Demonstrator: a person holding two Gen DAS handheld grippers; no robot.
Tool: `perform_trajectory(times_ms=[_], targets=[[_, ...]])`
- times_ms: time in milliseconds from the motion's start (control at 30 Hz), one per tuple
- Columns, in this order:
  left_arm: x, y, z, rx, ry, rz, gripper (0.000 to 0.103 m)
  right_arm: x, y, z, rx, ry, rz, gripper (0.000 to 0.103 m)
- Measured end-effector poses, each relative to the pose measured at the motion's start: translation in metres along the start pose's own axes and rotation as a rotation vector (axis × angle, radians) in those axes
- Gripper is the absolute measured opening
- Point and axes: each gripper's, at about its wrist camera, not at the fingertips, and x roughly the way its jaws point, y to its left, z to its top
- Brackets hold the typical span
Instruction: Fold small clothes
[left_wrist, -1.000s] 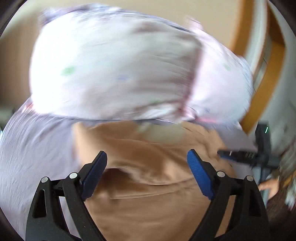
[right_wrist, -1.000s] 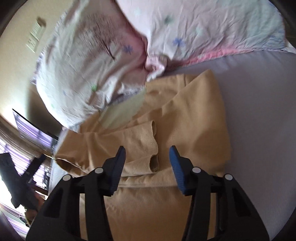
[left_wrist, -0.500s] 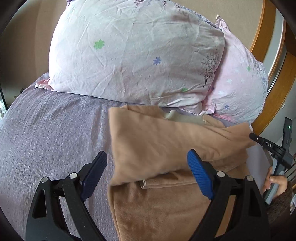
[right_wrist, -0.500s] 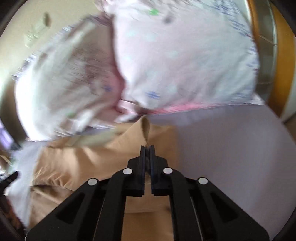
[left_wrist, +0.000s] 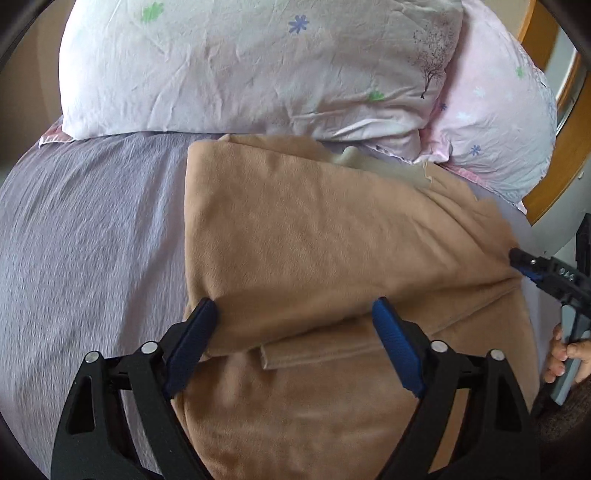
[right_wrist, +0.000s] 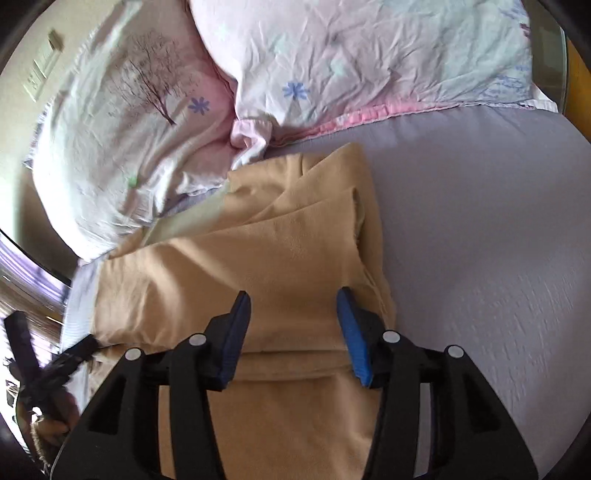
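Note:
A tan garment lies partly folded on the lilac bedsheet, its upper part laid across the lower part. It also shows in the right wrist view. My left gripper is open and empty, just above the garment's folded edge. My right gripper is open and empty over the garment's right side. In the left wrist view the right gripper shows at the garment's right edge. In the right wrist view the left gripper shows at the garment's left edge.
Two floral pillows lie against the garment's far edge. A wooden bed frame is at the right. The sheet stretches on to the right of the garment.
My right gripper, shut half a second ago, has opened and let the garment go. The upper part of the garment now lies folded over. My left gripper has moved closer to the fold.

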Motion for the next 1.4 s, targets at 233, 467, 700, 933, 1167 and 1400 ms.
perform_trajectory(times_ms=[233,467,700,933,1167,1400], targets=[[-0.110,0.010,-0.067,0.100,-0.113,-0.197,0.101,-0.111,0.004,-0.077,-0.168,-0.105,0.314,0.084],[-0.182,0.074,-0.196,-0.020,-0.119,-0.472,0.102,-0.193,-0.053,-0.200,-0.285,0.009,0.506,0.093],[-0.140,0.087,-0.247,-0.145,-0.009,-0.493,0.102,-0.152,-0.121,-0.236,-0.024,0.100,0.470,0.095],[-0.083,0.066,-0.236,-0.238,0.072,-0.578,0.063,-0.105,-0.107,-0.247,-0.030,0.179,0.592,0.023],[-0.115,0.071,-0.224,-0.337,0.059,-0.759,0.004,-0.157,-0.077,-0.228,-0.163,0.044,0.678,0.006],[-0.137,0.066,-0.104,-0.262,-0.129,-0.737,0.004,-0.169,-0.022,-0.114,-0.222,-0.217,0.699,0.006]])
